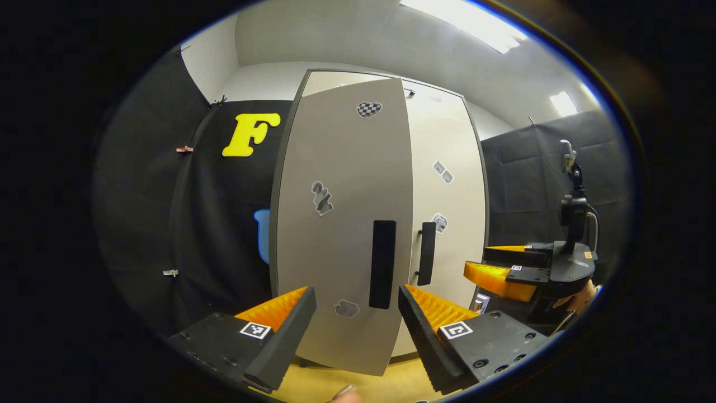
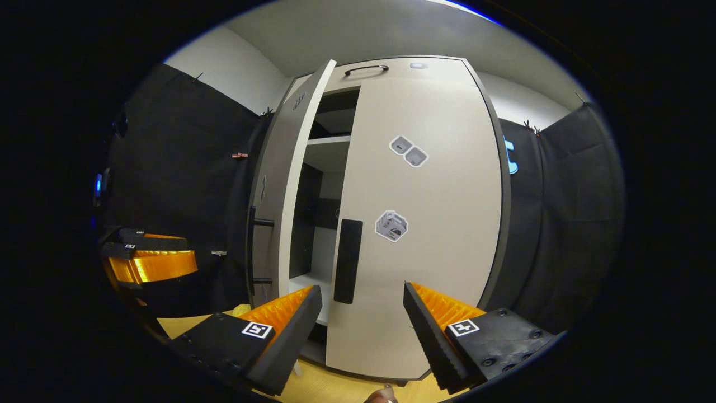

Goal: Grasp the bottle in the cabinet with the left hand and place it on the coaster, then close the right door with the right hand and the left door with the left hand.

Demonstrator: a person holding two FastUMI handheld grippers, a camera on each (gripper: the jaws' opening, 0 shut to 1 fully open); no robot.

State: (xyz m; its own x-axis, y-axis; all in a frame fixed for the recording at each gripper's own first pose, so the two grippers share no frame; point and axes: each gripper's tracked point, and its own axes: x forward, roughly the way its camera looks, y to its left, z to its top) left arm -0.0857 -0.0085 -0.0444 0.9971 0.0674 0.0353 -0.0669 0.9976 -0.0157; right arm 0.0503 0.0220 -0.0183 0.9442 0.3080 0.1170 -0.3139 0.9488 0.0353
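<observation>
Left gripper open, fingers spread wide, holding nothing, aimed at the left door. Left door ajar, swung partway out from the cabinet, its dark vertical handle seen in the gap between the 2 fingers, nearer the right one; cannot tell whether anything touches it. Right door shut behind it, with its own handle just beside the left door's edge. Right gripper likewise open and empty, facing the shut right door, whose handle sits above the gap between its fingers, nearer the left one. Through the opening, pale shelves inside the cabinet. Bottle and coaster not made out. Wooden table under the cabinet's front edge.
</observation>
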